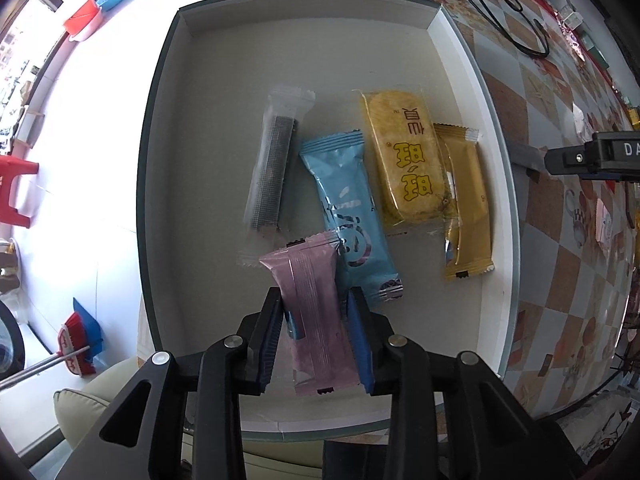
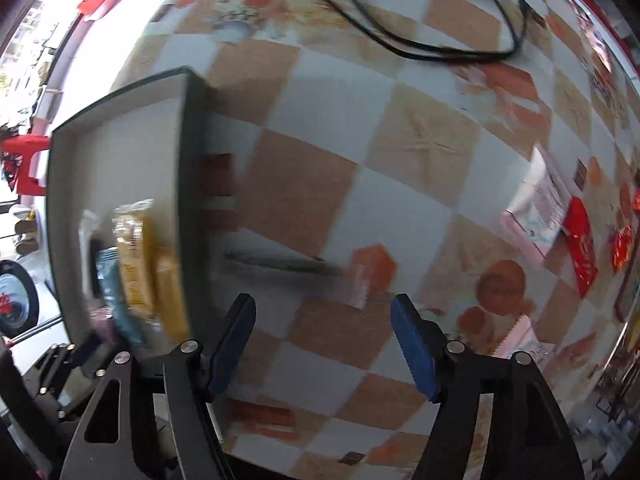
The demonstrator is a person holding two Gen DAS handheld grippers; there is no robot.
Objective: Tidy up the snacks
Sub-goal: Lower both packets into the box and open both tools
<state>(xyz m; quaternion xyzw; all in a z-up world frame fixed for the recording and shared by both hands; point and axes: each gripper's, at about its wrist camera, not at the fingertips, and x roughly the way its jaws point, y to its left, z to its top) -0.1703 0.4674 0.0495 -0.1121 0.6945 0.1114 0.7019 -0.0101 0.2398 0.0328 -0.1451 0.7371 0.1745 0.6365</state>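
Observation:
My left gripper [image 1: 316, 300] is shut on a pink snack packet [image 1: 314, 304] and holds it over the near end of a shallow white box [image 1: 224, 60] with dark green sides. In the box lie a clear packet with a dark bar [image 1: 272, 172], a light blue packet [image 1: 352, 216], a yellow cracker packet [image 1: 408, 160] and a gold packet [image 1: 468, 204]. My right gripper [image 2: 324, 304] is open and empty above the checkered tablecloth, right of the box [image 2: 120, 128]. It also shows at the right edge of the left wrist view [image 1: 592, 156].
More snack packets, pink and white [image 2: 536, 208] and red [image 2: 580, 240], lie on the tablecloth at the right. A black cable [image 2: 400, 36] loops across the far table. A red stool [image 1: 16, 188] and a broom [image 1: 76, 340] are on the floor at the left.

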